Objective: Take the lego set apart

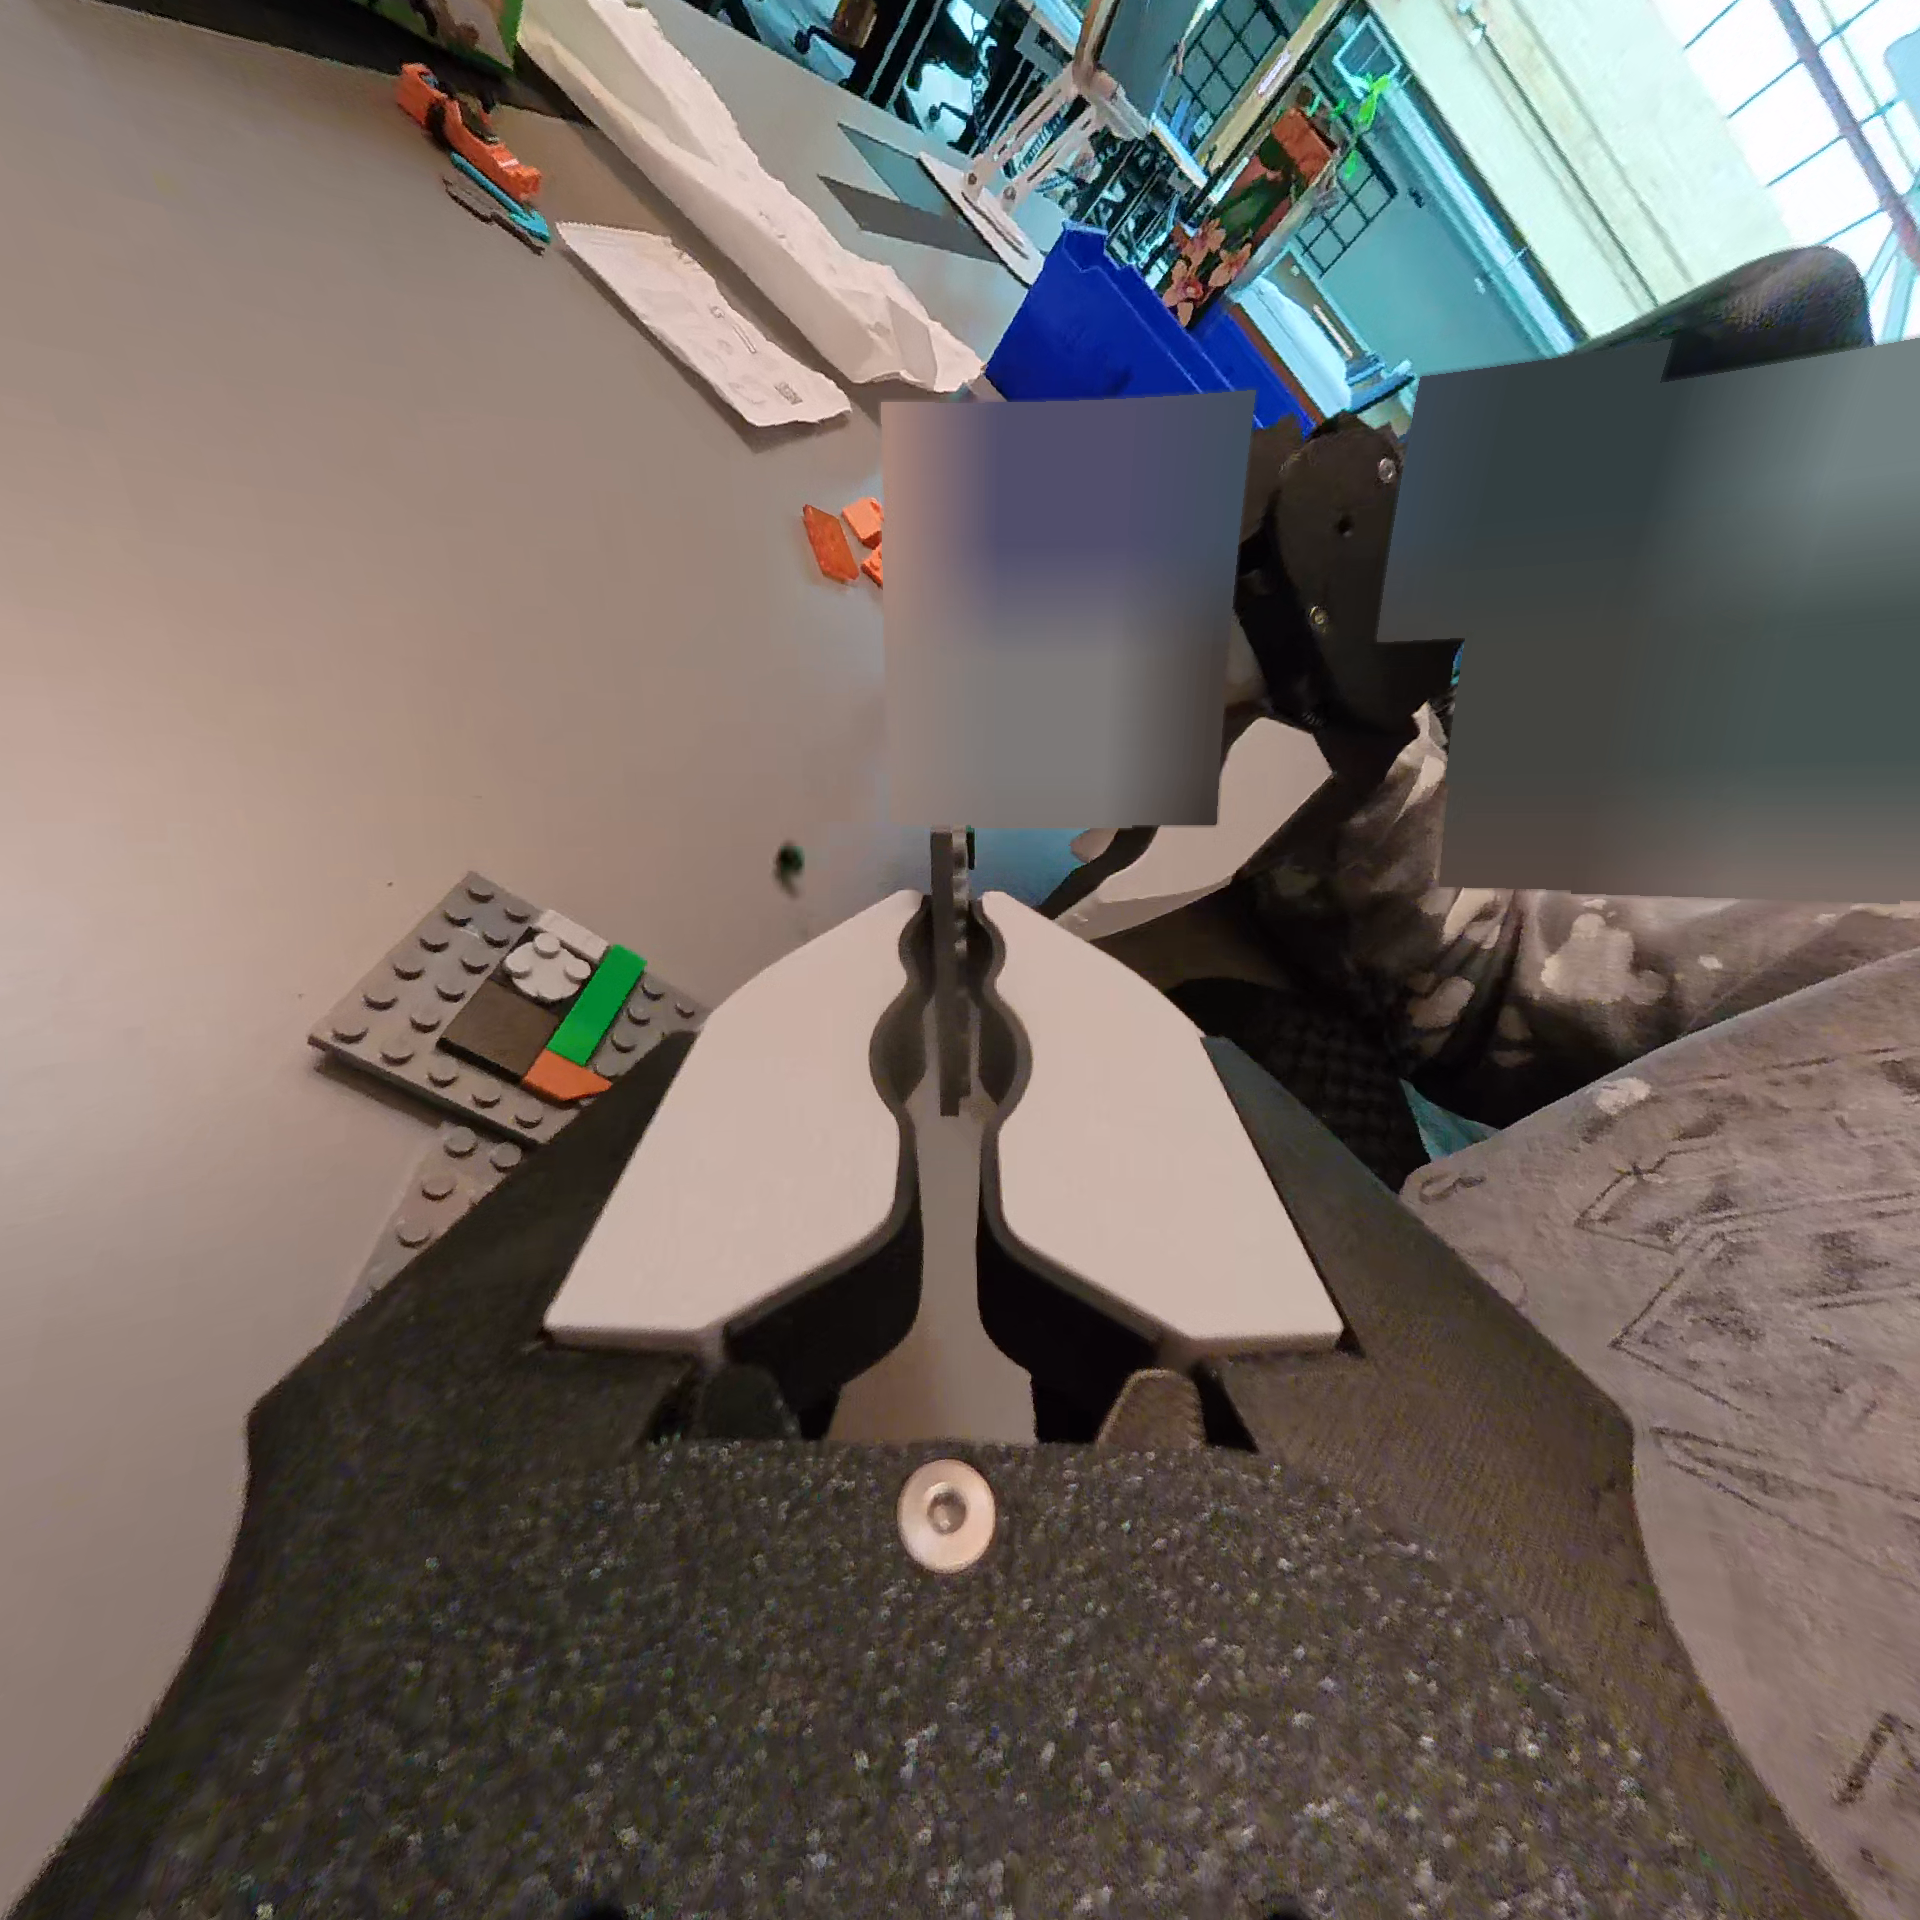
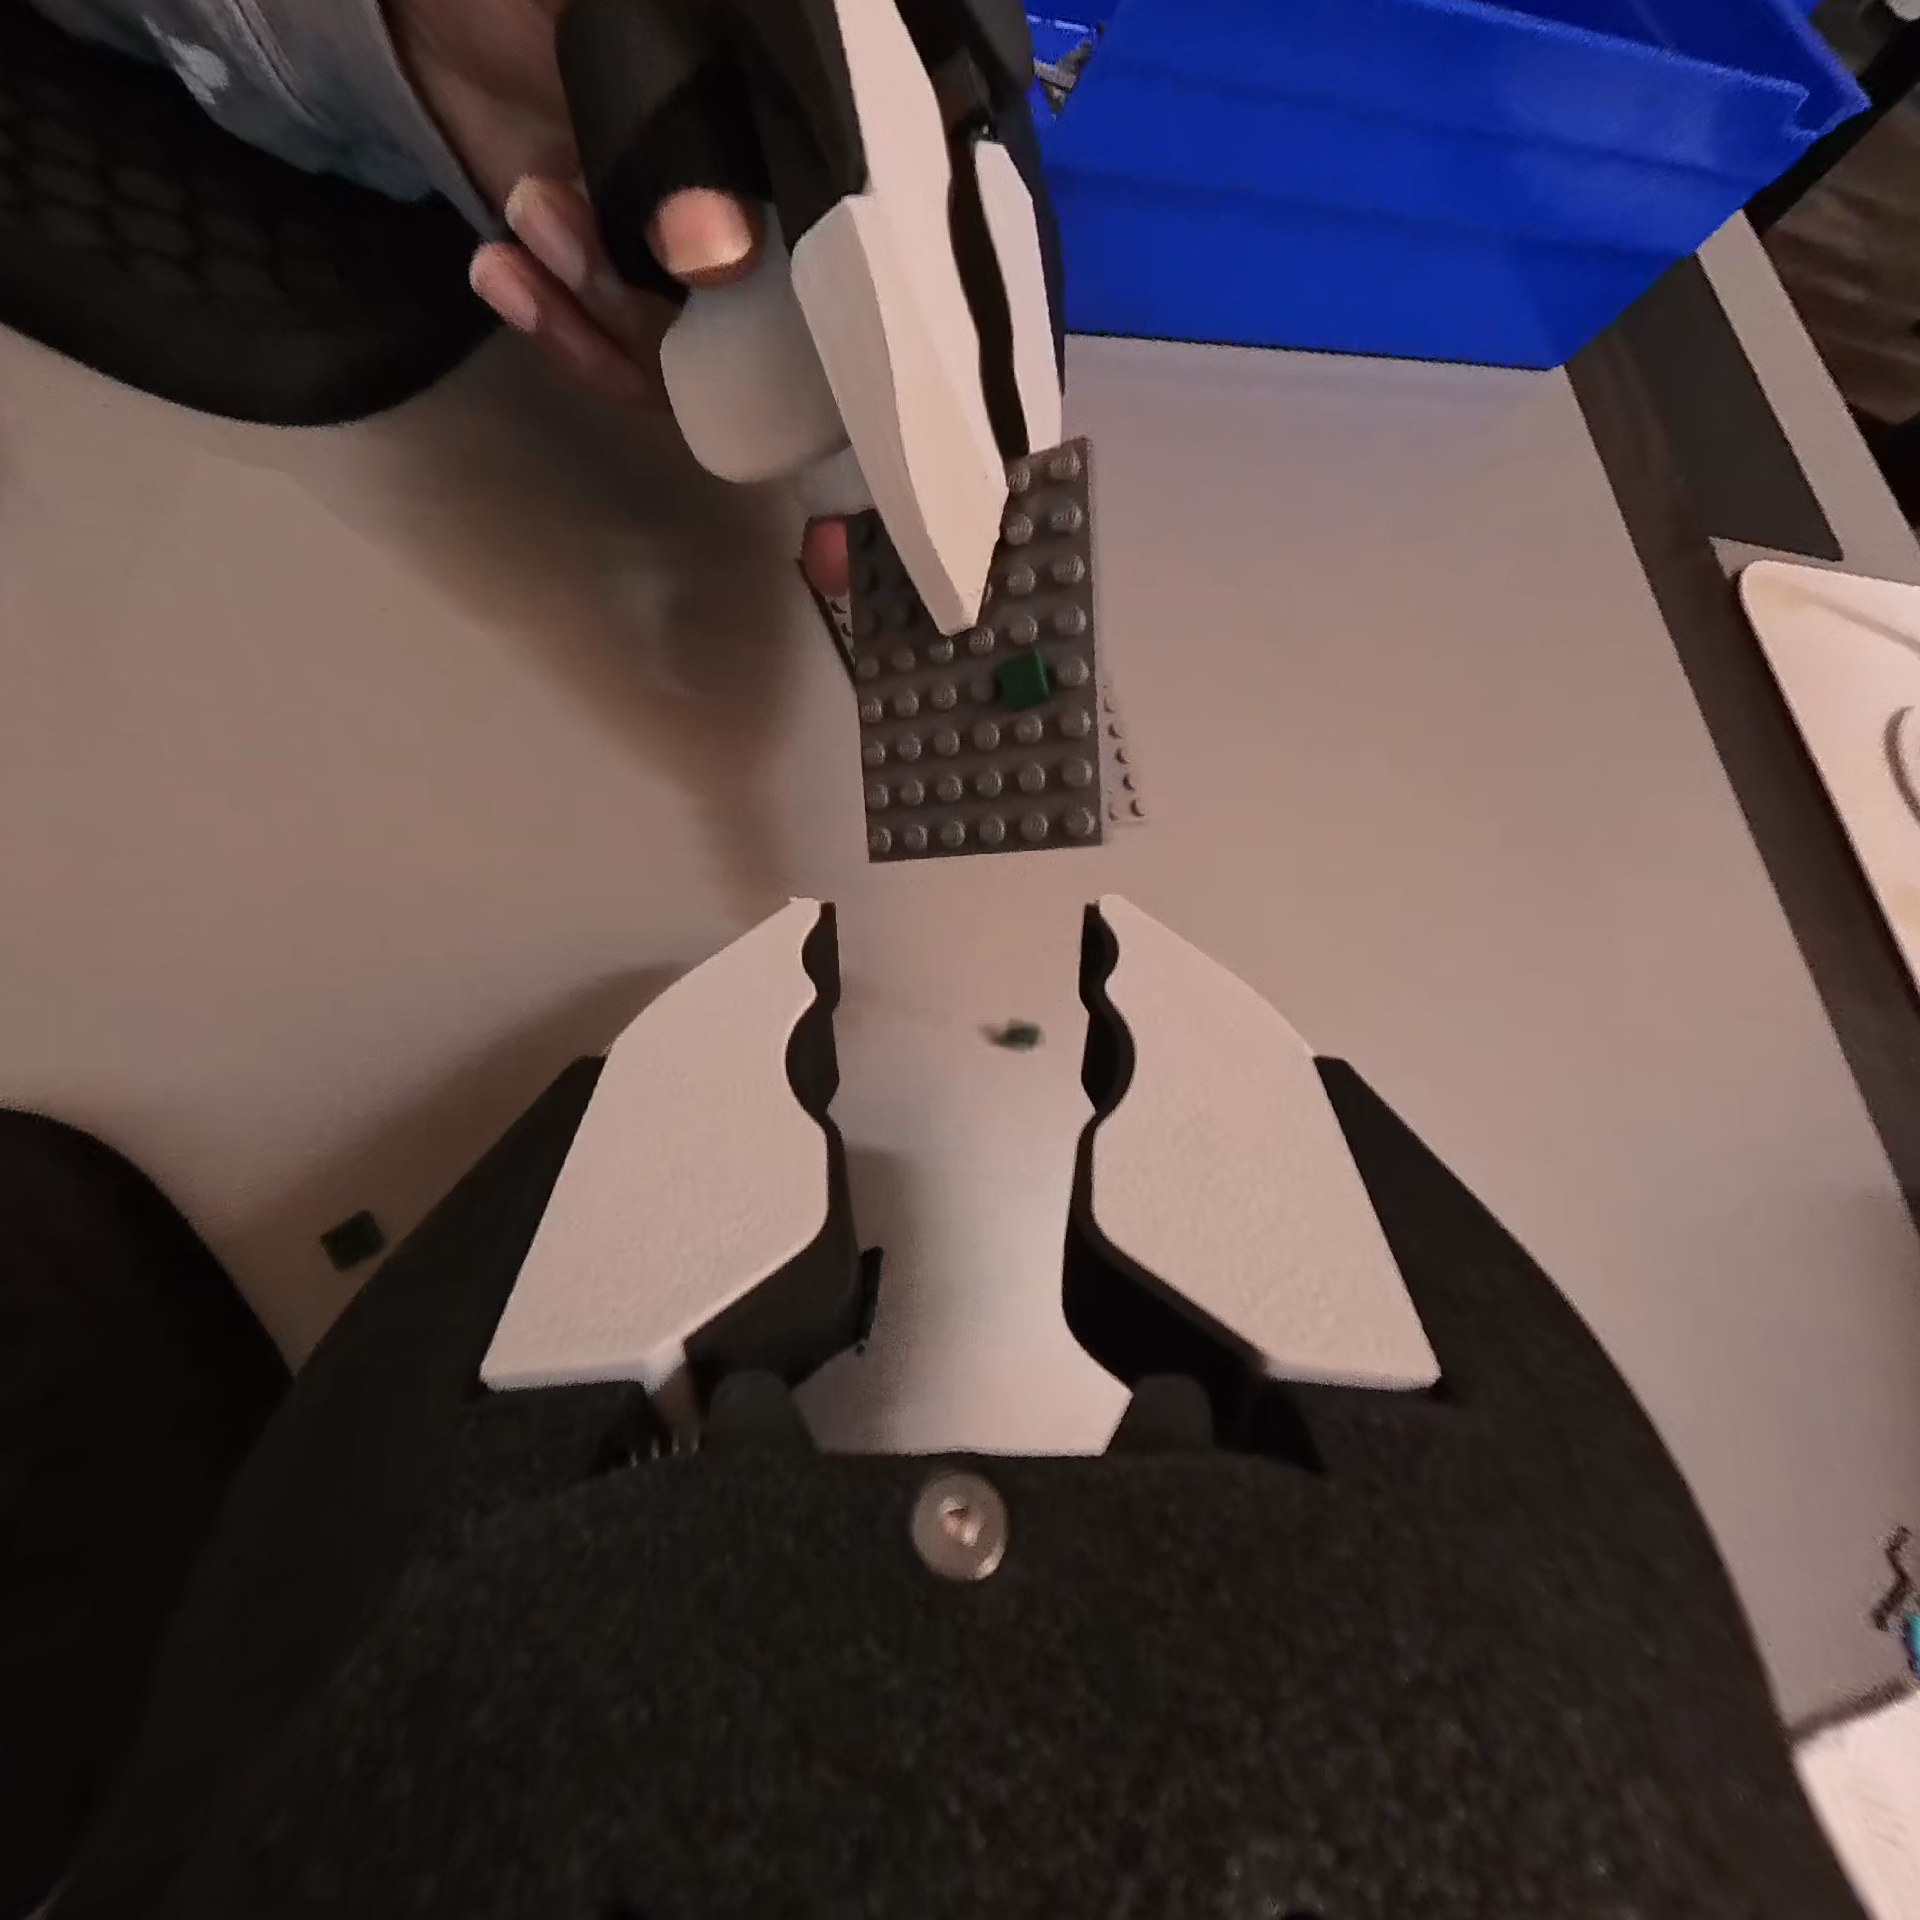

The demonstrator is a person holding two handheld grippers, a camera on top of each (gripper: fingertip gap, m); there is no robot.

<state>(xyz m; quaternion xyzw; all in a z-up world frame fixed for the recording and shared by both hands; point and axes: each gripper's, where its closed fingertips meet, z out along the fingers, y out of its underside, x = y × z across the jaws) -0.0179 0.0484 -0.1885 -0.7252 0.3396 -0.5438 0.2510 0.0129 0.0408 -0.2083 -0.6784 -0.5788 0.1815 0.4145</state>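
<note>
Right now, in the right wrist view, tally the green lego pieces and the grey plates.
Green pieces: 3
Dark grey plate: 1
Light grey plate, showing past the dark one's edge: 1
Total: 5

A pale grey counter [image 1: 312, 520] fills most of the left wrist view, with white paper sheets [image 1: 717, 312] lying along its far edge. Beside them, at the far corner, stands a blue plastic bin [image 2: 1455, 177]. Beyond the counter's edge the room opens out: black-framed glass partitions [image 1: 1236, 62], a pale yellow wall [image 1: 1621, 156] and a bright window [image 1: 1829, 94] letting in daylight. A dark chair back [image 1: 1787, 301] shows below the window.
</note>
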